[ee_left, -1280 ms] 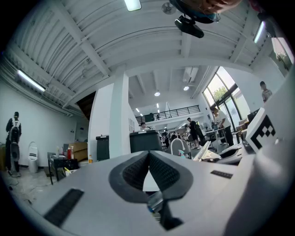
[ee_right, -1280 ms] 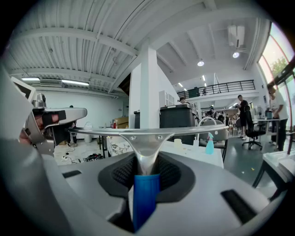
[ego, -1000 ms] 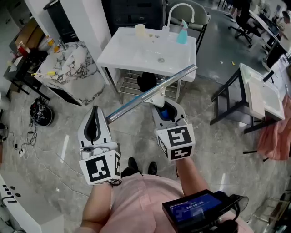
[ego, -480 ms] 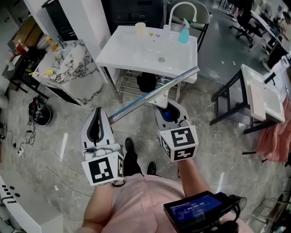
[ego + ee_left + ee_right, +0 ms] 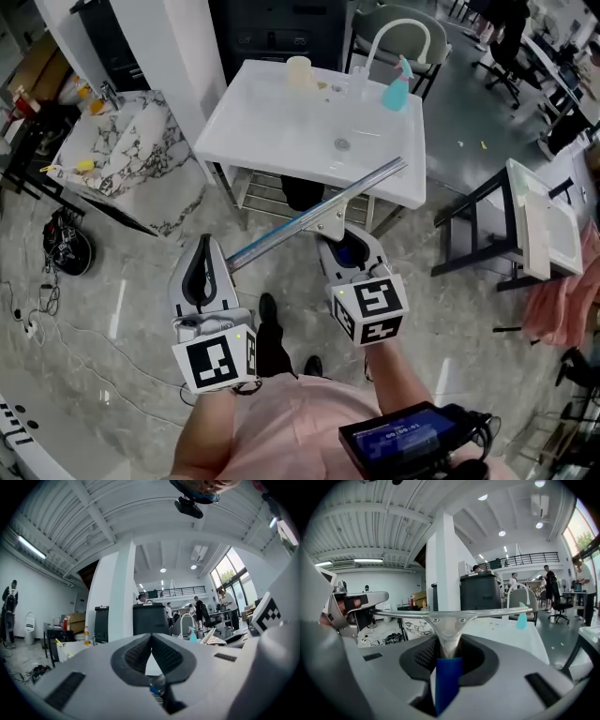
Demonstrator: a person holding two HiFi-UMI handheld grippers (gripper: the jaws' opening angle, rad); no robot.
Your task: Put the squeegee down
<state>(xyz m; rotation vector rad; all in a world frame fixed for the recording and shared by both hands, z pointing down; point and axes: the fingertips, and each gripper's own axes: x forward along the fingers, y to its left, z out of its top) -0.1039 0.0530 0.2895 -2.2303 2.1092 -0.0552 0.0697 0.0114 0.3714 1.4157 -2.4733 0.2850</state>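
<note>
My right gripper (image 5: 343,247) pinches the squeegee (image 5: 319,210) by its blue handle (image 5: 448,677), jaws clamped on either side of it. The metal blade (image 5: 440,613) lies crosswise ahead of the jaws, in the air. From the head view it slants from just beside my left gripper (image 5: 202,249) up to the front edge of the white sink (image 5: 281,127). The left jaws are pressed together at the tips with nothing between them. A cup (image 5: 299,68) and a teal spray bottle (image 5: 397,90) stand at the sink's far edge by the tap (image 5: 398,36).
</note>
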